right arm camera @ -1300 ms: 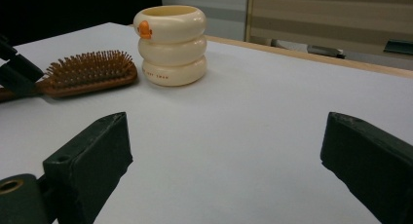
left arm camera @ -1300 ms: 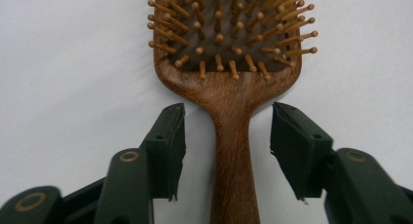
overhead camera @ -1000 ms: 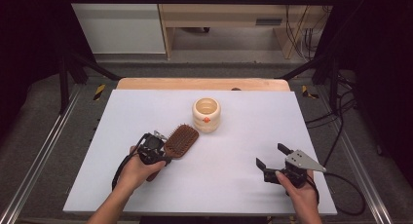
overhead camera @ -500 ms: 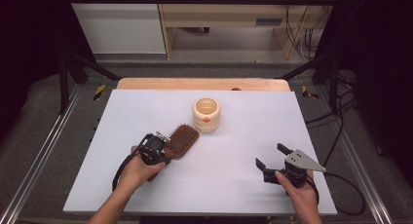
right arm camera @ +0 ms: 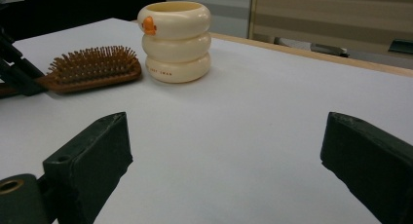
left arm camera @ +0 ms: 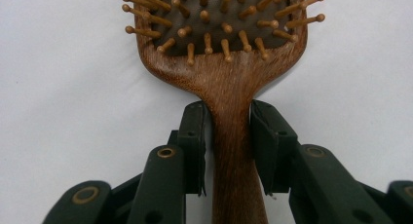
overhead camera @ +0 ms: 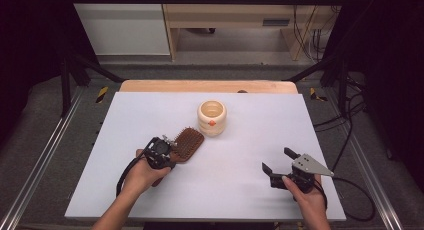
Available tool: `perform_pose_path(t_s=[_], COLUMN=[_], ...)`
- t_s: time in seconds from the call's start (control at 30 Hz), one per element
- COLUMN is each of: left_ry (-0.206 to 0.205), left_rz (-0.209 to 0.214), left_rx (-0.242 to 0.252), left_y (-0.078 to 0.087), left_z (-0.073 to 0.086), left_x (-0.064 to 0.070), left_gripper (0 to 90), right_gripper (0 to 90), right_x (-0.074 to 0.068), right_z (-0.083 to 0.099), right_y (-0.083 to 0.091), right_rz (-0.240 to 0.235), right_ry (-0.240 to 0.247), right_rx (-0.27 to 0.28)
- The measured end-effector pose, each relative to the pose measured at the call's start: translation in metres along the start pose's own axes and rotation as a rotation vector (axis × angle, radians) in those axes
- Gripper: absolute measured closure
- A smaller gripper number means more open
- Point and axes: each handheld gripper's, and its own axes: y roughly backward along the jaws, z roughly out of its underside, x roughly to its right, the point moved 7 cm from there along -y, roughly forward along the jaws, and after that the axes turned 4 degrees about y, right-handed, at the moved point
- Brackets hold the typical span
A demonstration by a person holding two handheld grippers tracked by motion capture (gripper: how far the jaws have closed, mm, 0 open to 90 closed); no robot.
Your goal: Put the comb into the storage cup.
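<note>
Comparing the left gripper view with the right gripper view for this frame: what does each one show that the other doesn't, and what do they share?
Left gripper view alone: the left gripper has its jaws on either side of the hairbrush handle, pressed against it just below the head, bristles facing the camera.

Right gripper view alone: the right gripper, jaws wide apart with nothing between them, the cream ringed cup standing upright just beside the brush head, and the wooden table edge behind.

Both: the wooden hairbrush lying on the white table.
</note>
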Motion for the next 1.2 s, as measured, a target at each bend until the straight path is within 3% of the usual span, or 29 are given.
perform_pose_path(t_s=[0.37, 0.63, 1.07, 1.2], left_ry=[-0.003, -0.031, -0.059, -0.055], left_rz=[0.000, 0.005, -0.008, -0.013], left_rx=[-0.016, -0.021, 0.034, 0.075], left_y=[-0.0003, -0.0002, 0.0017, 0.0053], left_z=[-0.0008, -0.0008, 0.0029, 0.0057], left_x=[0.0015, 0.0011, 0.0023, 0.0005], left_gripper=[70.6, 72.5, 72.7, 72.7], right_gripper=[4.6, 4.5, 4.6, 4.6], right_x=[0.0014, 0.0022, 0.0017, 0.0013], right_z=[0.0014, 0.0022, 0.0023, 0.0020], right_y=[0.0003, 0.0003, -0.0003, -0.0002], right_rz=[0.003, 0.006, 0.002, 0.000], right_ry=[-0.012, -0.016, -0.015, -0.014], right_rx=[-0.005, -0.007, -0.008, -0.007])
